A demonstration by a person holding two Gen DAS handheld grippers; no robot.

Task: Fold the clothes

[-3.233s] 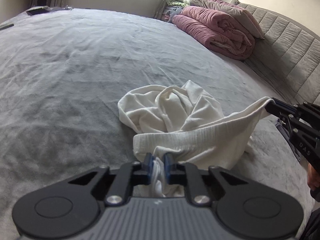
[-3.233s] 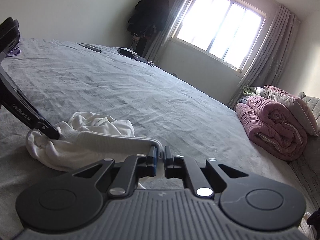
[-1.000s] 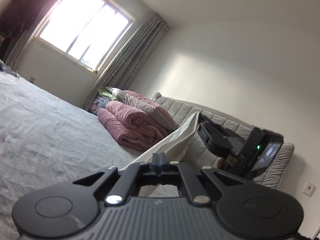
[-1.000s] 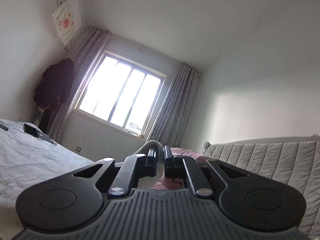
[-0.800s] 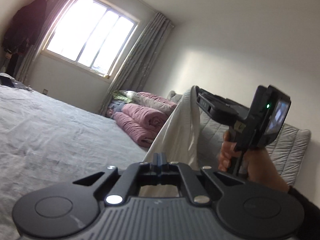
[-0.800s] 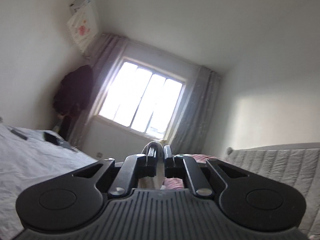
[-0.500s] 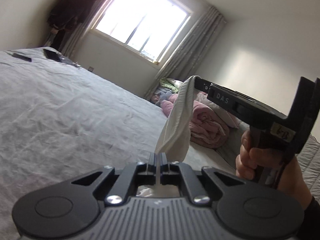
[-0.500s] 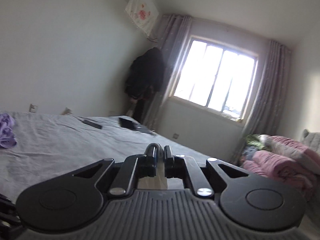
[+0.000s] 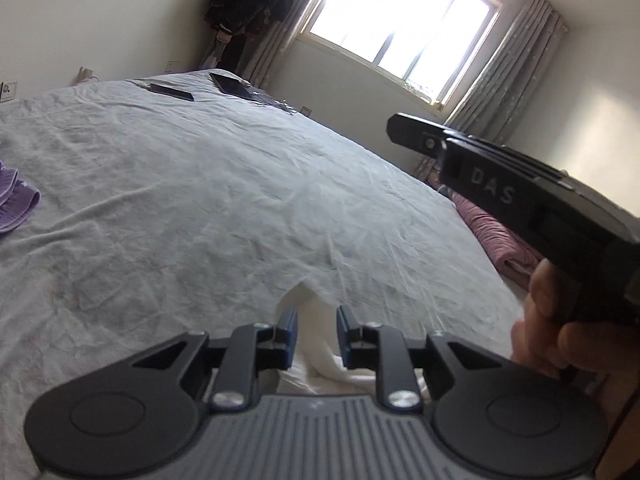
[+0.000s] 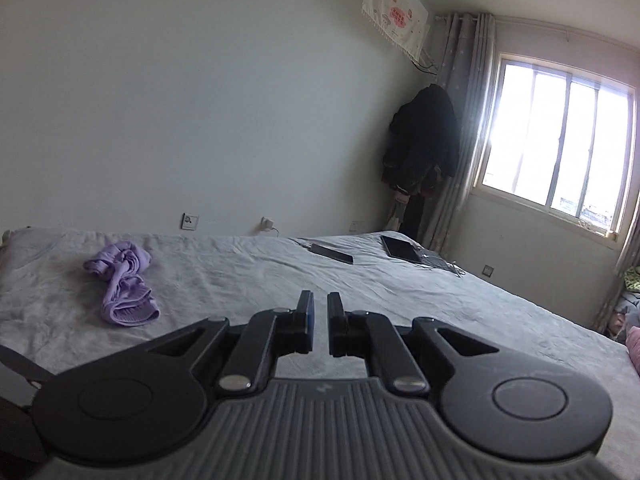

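Directly below the open left gripper (image 9: 316,334), white garment (image 9: 316,356) bunched on bed (image 9: 200,208); right gripper (image 10: 319,330) parted, empty, farther.

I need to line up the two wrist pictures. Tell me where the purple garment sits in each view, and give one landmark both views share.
Left wrist: the purple garment is at the far left edge, mid-height, cut off by the frame, lying on the grey bed.
Right wrist: it lies bunched at left of centre on the bed.
Shared landmark: the dark tablet near the window.
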